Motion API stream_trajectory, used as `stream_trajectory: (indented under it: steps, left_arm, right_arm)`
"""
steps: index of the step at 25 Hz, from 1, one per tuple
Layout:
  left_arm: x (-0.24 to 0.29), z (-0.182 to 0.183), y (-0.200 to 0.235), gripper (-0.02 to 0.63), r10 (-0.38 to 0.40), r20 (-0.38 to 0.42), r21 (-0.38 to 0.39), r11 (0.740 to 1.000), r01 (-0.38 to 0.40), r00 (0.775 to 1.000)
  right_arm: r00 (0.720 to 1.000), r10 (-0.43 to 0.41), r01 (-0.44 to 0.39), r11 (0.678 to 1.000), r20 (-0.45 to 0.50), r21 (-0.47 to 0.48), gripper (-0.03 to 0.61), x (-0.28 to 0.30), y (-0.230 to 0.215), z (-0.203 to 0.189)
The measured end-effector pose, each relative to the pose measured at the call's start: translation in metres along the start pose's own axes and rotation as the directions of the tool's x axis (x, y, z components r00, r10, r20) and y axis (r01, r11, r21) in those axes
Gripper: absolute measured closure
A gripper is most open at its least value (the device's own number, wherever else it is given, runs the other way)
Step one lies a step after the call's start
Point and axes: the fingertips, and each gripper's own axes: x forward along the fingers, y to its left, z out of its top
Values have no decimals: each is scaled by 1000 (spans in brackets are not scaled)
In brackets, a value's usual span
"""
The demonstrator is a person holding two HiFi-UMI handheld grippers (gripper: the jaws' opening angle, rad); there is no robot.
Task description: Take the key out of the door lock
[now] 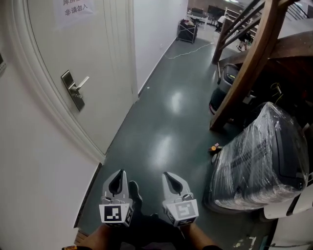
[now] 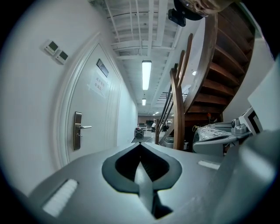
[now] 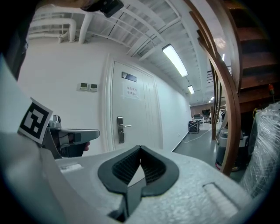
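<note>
The key is too small to be made out, so only the door lock [image 1: 73, 91] is being shown, a metal plate with a lever handle on the white door [image 1: 100, 53] at the left of the hallway. A paper sign [image 1: 76, 8] is being shown stuck high on that door. Its lower line is being read as "非请勿入", while the line above is being cut off by the picture's edge. A small dark plate [image 2: 102, 68] above the paper is being shown too small to be read. The lock is being seen well apart from both grippers, ahead of them and off to their left. The left gripper [image 1: 117, 180], the one nearer the door, is being held with its jaws pressed together and nothing between them. The right gripper [image 1: 172, 180] is being held just beside it, squeezed closed as well and empty, over the dark green floor [image 1: 166, 122]. A big thing wrapped in clear plastic [image 1: 259, 156] and wooden stairs [image 1: 254, 53] are being shown on the right.
</note>
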Motion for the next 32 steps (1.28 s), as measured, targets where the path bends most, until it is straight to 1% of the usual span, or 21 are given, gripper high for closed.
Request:
stream_trajectory:
  steps: [3,5,8,10,12,16,19,22,25,27,29,32]
  left_arm:
    - [32,2,15,595,-8,8,-8,1000,8,1000]
    - [58,2,28,595,-11,17,-11,1000,11,1000]
    - [100,5,56,595,-8,29,-5,1000,8,1000]
    - [127,11,81,595,7,24,-6,1000,-6,1000]
    - [152,14,106,595,7,32,-8,1000,-7,999]
    - [194,25,151,595,0,63,28,1000,-2,998]
    - [216,33,189,595,37,84,18,999,-39,996]
    - [225,38,228,595,106,93,2,994,-106,990]
    - [227,37,266,595,197,82,-13,980,-197,977]
    - [227,36,291,595,264,80,-16,964,-264,961]
    - [228,37,313,595,331,87,-19,944,-331,940]
    - [231,36,341,595,435,83,-29,900,-435,896]
  right_arm:
    - [1000,7,-7,1000,-1,3,588,30,-5,4]
    - [1000,8,-8,1000,-19,-7,588,55,-11,4]
    - [998,-11,9,1000,-66,-29,588,102,-20,7]
    - [997,-12,9,999,-79,-38,588,137,-20,15]
    - [997,8,-12,999,-74,-49,588,172,-15,25]
    - [996,59,-64,996,-69,-63,588,245,-3,44]
    - [992,92,-97,993,-81,-62,588,295,9,53]
    - [983,158,-163,985,-89,-56,588,338,25,56]
    - [967,234,-239,970,-96,-48,588,378,45,64]
    - [948,303,-309,949,-96,-58,588,405,61,68]
    - [919,383,-389,919,-97,-56,588,431,77,72]
    - [858,502,-509,859,-106,-51,588,472,97,67]
